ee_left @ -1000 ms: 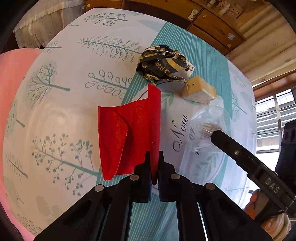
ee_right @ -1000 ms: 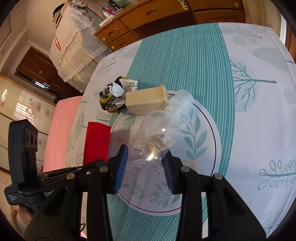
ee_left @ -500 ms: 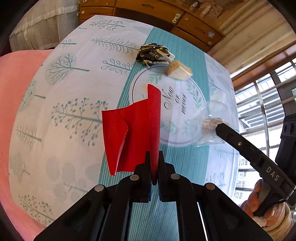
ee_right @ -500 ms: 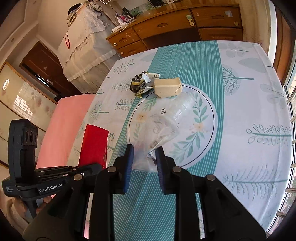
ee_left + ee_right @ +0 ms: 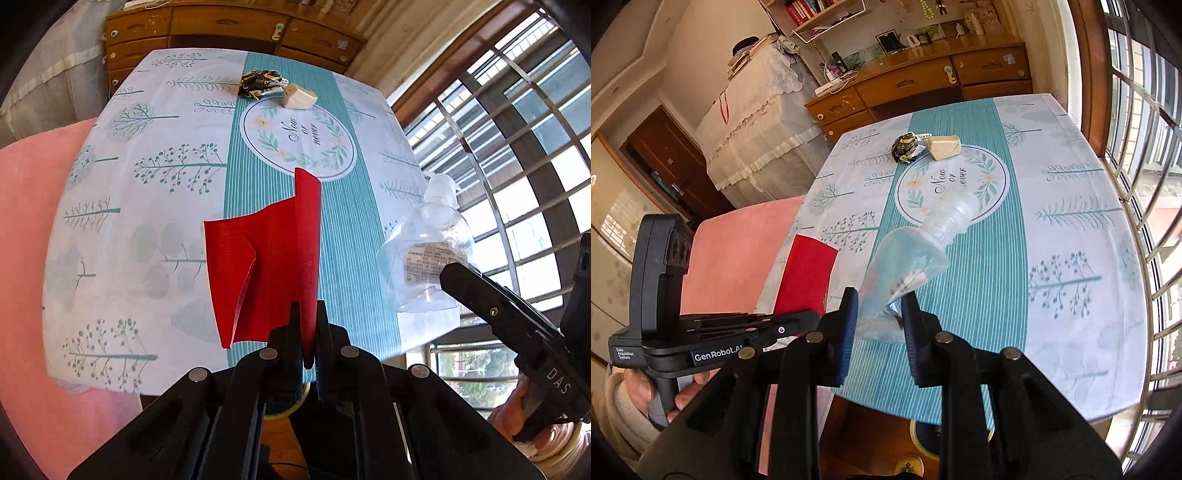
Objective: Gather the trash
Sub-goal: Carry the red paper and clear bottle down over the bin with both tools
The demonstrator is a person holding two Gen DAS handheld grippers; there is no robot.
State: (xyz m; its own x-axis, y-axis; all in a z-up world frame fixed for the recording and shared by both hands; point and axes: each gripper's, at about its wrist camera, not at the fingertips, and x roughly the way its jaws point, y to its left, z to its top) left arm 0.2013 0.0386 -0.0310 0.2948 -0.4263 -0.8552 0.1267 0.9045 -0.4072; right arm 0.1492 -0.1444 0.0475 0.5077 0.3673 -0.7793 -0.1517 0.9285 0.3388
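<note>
The left gripper [image 5: 306, 332] pinches a thin, floppy red sheet [image 5: 266, 266] upright between closed jaws. The right gripper [image 5: 879, 317] has just been closing, and its half-open jaws squeeze the base of a light, crushable clear bottle [image 5: 916, 258], neck pointing away.

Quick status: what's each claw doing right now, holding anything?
Left claw: closed on the red paper, lifted off the table.
Right claw: closed on the crushed clear plastic bottle, also lifted.

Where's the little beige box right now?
In the right wrist view the beige box sits at the table's far end, touching the crumpled dark wrapper on its left, at the round wreath print's edge.
</note>
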